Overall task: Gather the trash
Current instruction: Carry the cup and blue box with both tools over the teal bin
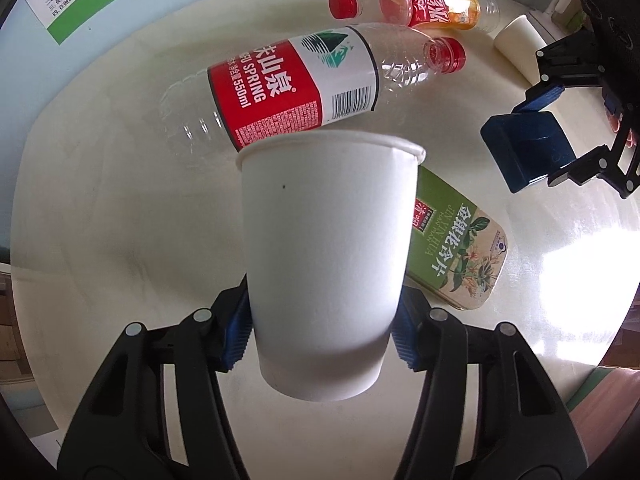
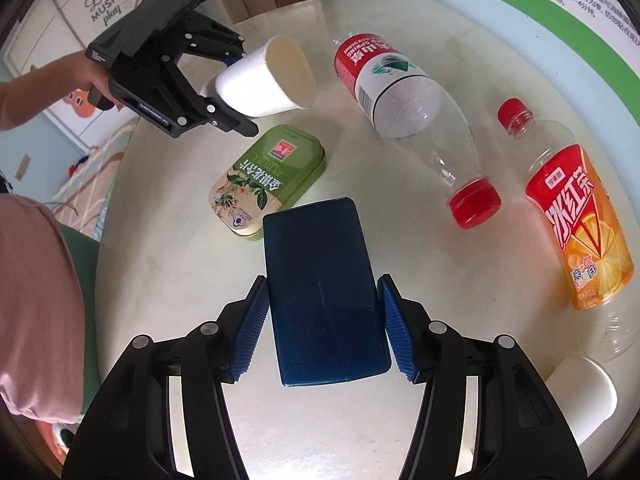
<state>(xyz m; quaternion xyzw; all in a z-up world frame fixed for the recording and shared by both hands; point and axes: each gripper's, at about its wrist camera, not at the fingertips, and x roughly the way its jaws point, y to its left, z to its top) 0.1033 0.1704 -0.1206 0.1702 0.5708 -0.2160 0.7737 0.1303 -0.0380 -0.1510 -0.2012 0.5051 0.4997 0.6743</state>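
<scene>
So on the far left of the right wrist view there's the person's pink sleeve (image 2: 36,300) at the table (image 2: 168,280) edge, and their hand (image 2: 94,80) gripping the left gripper (image 2: 226,92) up in the air. Its jaws are clamped on a white paper cup (image 1: 324,264), squeezing it near the bottom with the open mouth pointing away, and the cup is lifted clear of the table. Under and a bit right of the cup sits a green tin (image 2: 268,182) lying flat with flowers on the lid. Next over, the right gripper (image 2: 322,324) has its jaws closed about halfway on a dark blue box (image 2: 324,300), pads pressing both long sides, and the box looks raised off the table too, its far end just overlapping the tin in that view. Further right a clear water bottle (image 2: 404,108) with a red and white label lies on its side, red cap toward the camera. Beyond that is an iced tea bottle (image 2: 580,220) with an orange label, also lying down. Bottom right corner, a second white cup (image 2: 580,396) lies on the table.
</scene>
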